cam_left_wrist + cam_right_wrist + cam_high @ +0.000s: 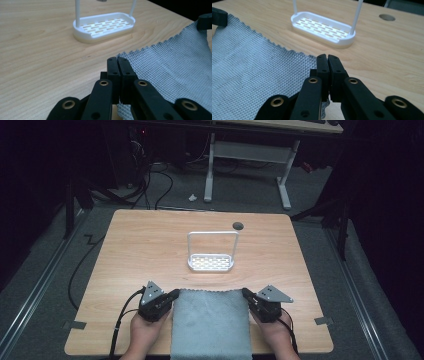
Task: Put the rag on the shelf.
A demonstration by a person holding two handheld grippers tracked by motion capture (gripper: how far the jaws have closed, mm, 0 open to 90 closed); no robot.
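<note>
A grey woven cloth [210, 320] lies on the wooden table [150, 245] at the near edge and hangs over it toward the person. My left gripper [175, 293] is shut on the cloth's far left corner. My right gripper [246, 292] is shut on the far right corner. In the left gripper view the jaws [117, 60] are pressed together, with cloth [170, 62] spreading to their right and a fold showing beneath them. The right gripper view has its jaws [327, 58] closed too, with cloth [249, 75] to their left.
A white slotted rack [211, 262] with a tall hoop handle stands mid-table, just beyond the cloth; it appears again as the rack [105, 25] and the rack [324, 28]. A round cable hole [238, 225] sits near the far edge. Desk legs and cables lie on the floor beyond.
</note>
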